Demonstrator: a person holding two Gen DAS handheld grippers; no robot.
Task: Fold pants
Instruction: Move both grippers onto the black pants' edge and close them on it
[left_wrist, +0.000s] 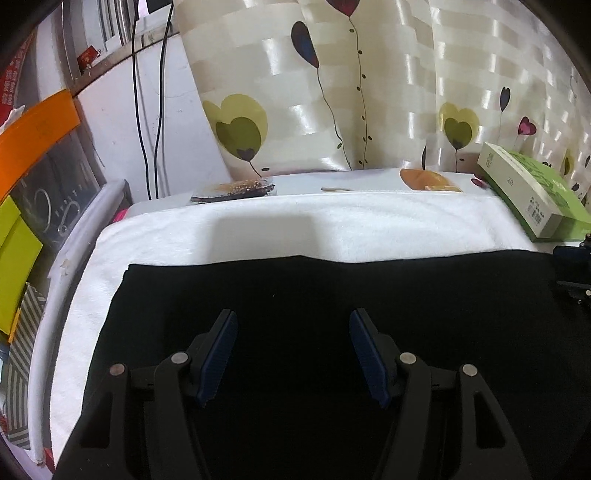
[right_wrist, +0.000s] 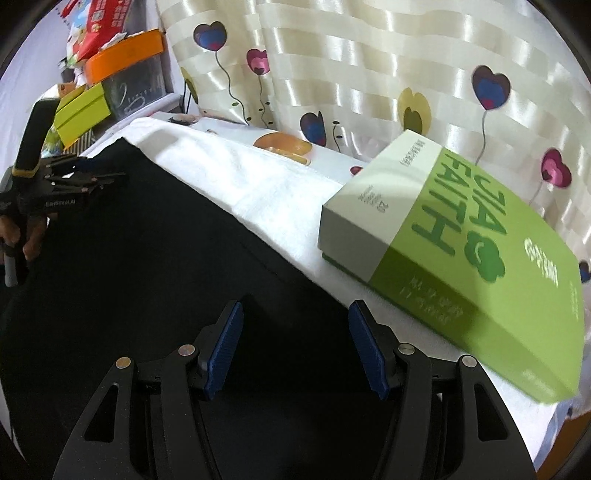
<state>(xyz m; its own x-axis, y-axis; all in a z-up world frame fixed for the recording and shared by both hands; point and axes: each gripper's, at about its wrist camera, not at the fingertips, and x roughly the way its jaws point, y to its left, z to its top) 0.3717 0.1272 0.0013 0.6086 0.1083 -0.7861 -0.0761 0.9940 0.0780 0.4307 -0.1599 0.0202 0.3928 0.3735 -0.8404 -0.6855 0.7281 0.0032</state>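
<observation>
Black pants (left_wrist: 332, 295) lie flat on a white towel (left_wrist: 258, 229), their far edge running straight across. My left gripper (left_wrist: 293, 325) hovers open above the cloth, blue pads apart and nothing between them. In the right wrist view the same pants (right_wrist: 147, 240) fill the lower left. My right gripper (right_wrist: 295, 317) is open too, over the pants near their right edge. The left gripper (right_wrist: 107, 179) shows at the far left of that view, held by a hand (right_wrist: 26, 236). The right gripper's tip (left_wrist: 576, 273) peeks in at the right edge of the left wrist view.
A green and white box (right_wrist: 461, 251) lies on the towel close to my right gripper, also seen as the box (left_wrist: 532, 195) at the right. A heart-patterned curtain (left_wrist: 369, 92) hangs behind. Orange and yellow-green boxes (left_wrist: 22, 236) and cables (left_wrist: 147, 129) crowd the left side.
</observation>
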